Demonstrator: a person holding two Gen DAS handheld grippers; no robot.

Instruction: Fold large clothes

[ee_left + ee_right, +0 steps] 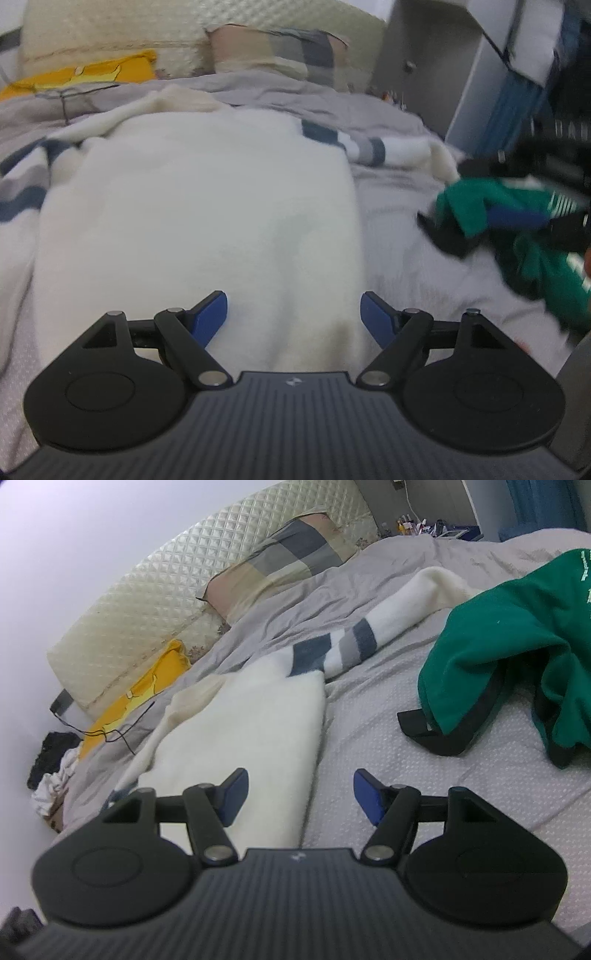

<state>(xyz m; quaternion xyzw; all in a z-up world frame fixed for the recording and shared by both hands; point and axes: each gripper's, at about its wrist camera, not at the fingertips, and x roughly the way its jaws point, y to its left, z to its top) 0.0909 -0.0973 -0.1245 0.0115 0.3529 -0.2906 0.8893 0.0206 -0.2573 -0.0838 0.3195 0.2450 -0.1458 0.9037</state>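
Observation:
A large cream sweater (199, 221) with blue and grey striped sleeves lies spread on the bed; it also shows in the right wrist view (251, 723). One striped sleeve (343, 646) stretches toward the far right. My left gripper (293, 317) is open and empty just above the sweater's near edge. My right gripper (299, 797) is open and empty over the sweater's right edge. In the left wrist view the right gripper (524, 218) appears blurred beside a crumpled green garment (546, 240).
The green garment with black trim (517, 635) lies in a heap at right. The bed has a grey sheet (406, 738), a checked pillow (288, 561), a quilted headboard (184, 583) and a yellow cloth (147, 690) with a black cable. A cabinet (436, 55) stands beyond the bed.

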